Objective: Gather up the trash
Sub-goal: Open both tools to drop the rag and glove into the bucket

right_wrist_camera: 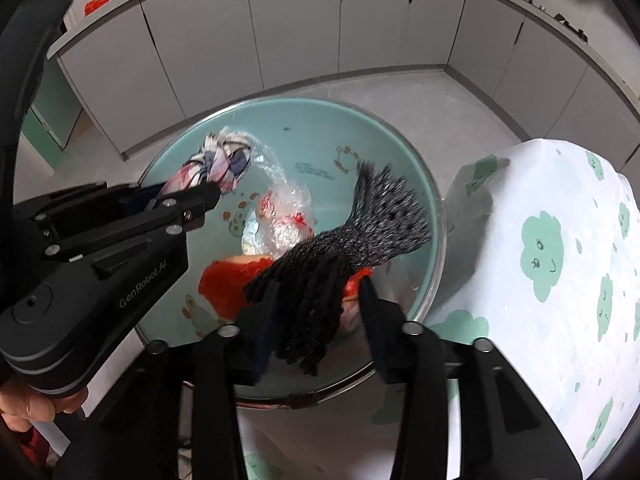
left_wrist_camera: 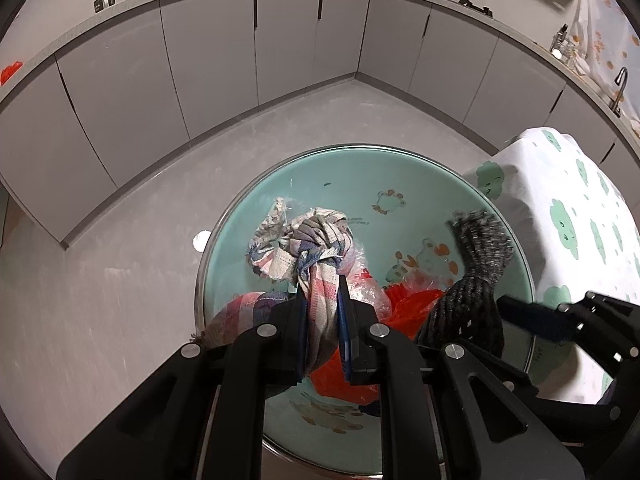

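Trash (left_wrist_camera: 404,304) sits mid-table (left_wrist_camera: 340,168), uncollected: left gripper (left_wrist_camera: 323,300) clenches the plaid cloth (left_wrist_camera: 320,248); right gripper (right_wrist_camera: 320,312), jaws parted, straddles the grey knit piece (right_wrist_camera: 352,240) without pinching.

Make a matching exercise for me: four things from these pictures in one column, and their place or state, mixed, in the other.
1 checked cloth
2 grey yarn bundle
3 red bag
4 cloud-print cover

A beside the round table
B pinched in the left tool
C lying on the table
D between the open fingers of the right tool

Pairs: 1-B; 2-D; 3-C; 4-A
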